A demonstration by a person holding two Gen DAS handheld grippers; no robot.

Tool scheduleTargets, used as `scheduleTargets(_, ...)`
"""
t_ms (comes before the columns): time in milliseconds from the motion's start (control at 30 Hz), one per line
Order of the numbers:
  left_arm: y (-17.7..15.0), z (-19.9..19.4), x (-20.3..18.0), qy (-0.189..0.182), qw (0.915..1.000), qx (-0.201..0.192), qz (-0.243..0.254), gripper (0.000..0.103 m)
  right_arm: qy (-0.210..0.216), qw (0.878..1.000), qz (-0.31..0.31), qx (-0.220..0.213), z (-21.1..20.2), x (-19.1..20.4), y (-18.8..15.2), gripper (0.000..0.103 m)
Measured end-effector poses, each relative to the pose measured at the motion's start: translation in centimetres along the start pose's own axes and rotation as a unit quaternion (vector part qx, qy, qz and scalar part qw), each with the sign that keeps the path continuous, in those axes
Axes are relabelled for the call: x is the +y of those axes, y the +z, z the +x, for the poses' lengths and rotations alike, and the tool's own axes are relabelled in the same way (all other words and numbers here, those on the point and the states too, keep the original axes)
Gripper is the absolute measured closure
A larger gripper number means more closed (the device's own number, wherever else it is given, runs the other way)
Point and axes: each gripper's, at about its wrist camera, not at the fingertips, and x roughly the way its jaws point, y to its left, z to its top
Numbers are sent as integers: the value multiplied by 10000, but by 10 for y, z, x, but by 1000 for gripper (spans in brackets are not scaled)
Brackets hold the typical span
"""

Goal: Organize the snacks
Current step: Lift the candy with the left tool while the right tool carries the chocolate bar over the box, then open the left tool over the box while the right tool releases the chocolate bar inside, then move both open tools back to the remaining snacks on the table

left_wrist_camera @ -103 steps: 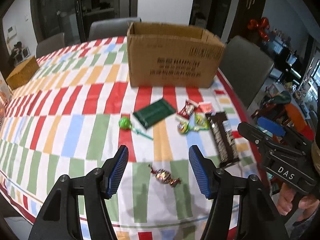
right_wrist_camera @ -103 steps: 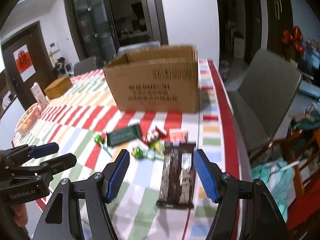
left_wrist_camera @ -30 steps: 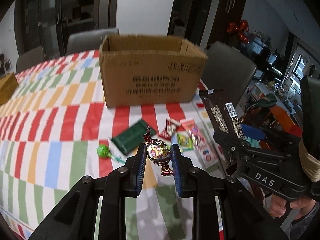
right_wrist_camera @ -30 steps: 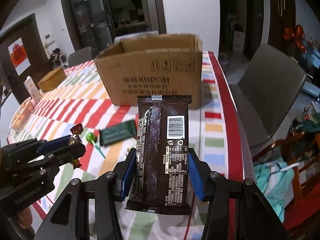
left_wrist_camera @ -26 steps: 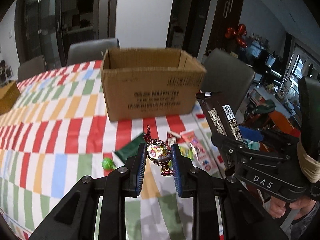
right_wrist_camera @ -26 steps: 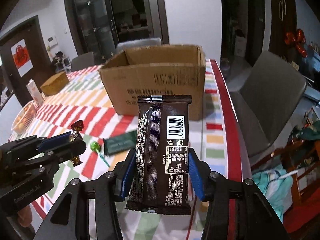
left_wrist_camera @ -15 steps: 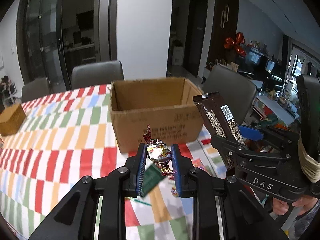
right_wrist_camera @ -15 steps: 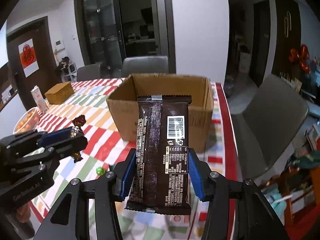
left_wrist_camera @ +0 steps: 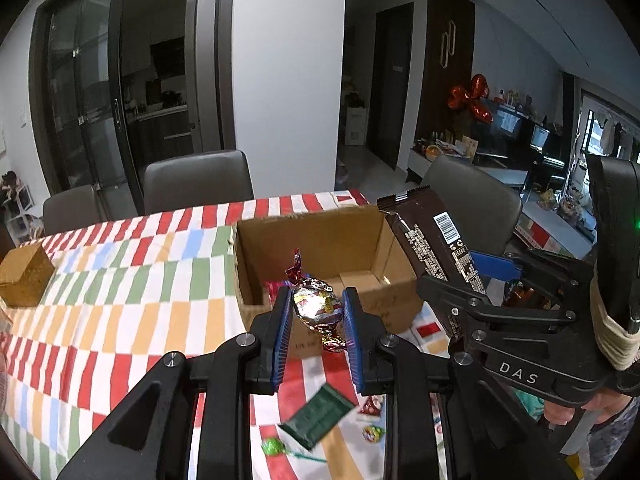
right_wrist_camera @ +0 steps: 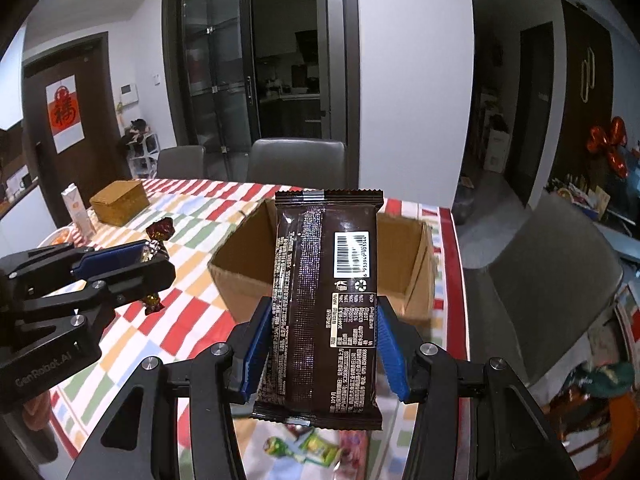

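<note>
My left gripper (left_wrist_camera: 316,312) is shut on a foil-wrapped candy (left_wrist_camera: 318,307) and holds it in the air just before the near wall of the open cardboard box (left_wrist_camera: 352,240). My right gripper (right_wrist_camera: 320,332) is shut on a dark brown snack bar packet (right_wrist_camera: 326,300), upright, in front of the box (right_wrist_camera: 404,240); the packet also shows in the left wrist view (left_wrist_camera: 432,240) beside the box's right wall. The left gripper with its candy (right_wrist_camera: 158,230) shows at the left of the right wrist view. Something red lies inside the box (left_wrist_camera: 274,286).
On the striped tablecloth (left_wrist_camera: 120,312) below lie a green packet (left_wrist_camera: 318,416), a green lollipop (left_wrist_camera: 270,448) and several small sweets (right_wrist_camera: 316,450). A small brown box (right_wrist_camera: 118,200) and a carton (right_wrist_camera: 74,208) stand far left. Grey chairs (right_wrist_camera: 298,160) surround the table.
Both grippers have risen and moved toward the box with their snacks held; the box's inside now shows and the table snacks have dropped low in the views.
</note>
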Motion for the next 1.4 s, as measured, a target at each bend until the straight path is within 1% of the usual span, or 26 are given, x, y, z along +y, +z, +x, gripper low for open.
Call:
scheduleTargets(233, 23, 25, 10, -3, 10000, 55, 5, 78, 33, 9999, -35, 99, 22, -10, 19, 53)
scheduleTargets(367, 32, 44, 15, -40, 9998, 166, -36, 78, -6, 9999, -86, 120, 36, -14, 29, 53)
scheduleTargets(567, 41, 78, 25, -15, 9992, 380, -85, 78, -52, 9999, -75, 133, 61, -23, 40, 53)
scheduleTargets(733, 41, 100, 29, 49, 9987, 502, -59, 77, -74, 9995, -110, 280, 84, -27, 41, 53)
scheduleTargets(767, 41, 104, 29, 113, 9986, 510, -20, 74, -76, 9995, -116, 282, 86, -27, 42, 53)
scheduleTargets(800, 41, 106, 30, 190, 9985, 517, 19, 60, -105, 9995, -123, 264, 88, -29, 41, 51)
scheduleTargets(833, 40, 106, 29, 332, 9981, 520, 44, 55, -164, 9995, -137, 230, 88, -28, 40, 48)
scheduleTargets(867, 40, 104, 30, 385, 9980, 505, 37, 52, -265, 9994, -153, 187, 87, -28, 38, 41)
scheduleTargets(900, 38, 102, 31, 401, 9979, 506, 17, 52, -333, 9992, -165, 154, 86, -27, 39, 41)
scheduleTargets(967, 34, 97, 32, 346, 9979, 552, -57, 50, -419, 9988, -243, 66, 80, -26, 37, 41)
scheduleTargets(1100, 26, 80, 29, 308, 9982, 510, -55, 46, -365, 9987, -338, -66, 59, -19, 30, 41)
scheduleTargets(1200, 20, 62, 26, 212, 9989, 427, -35, 45, -246, 9987, -418, -174, 43, -11, 26, 41)
scheduleTargets(1400, 5, 21, 18, 271, 9995, 160, 98, 44, -50, 9990, -376, -254, 18, 0, 15, 41)
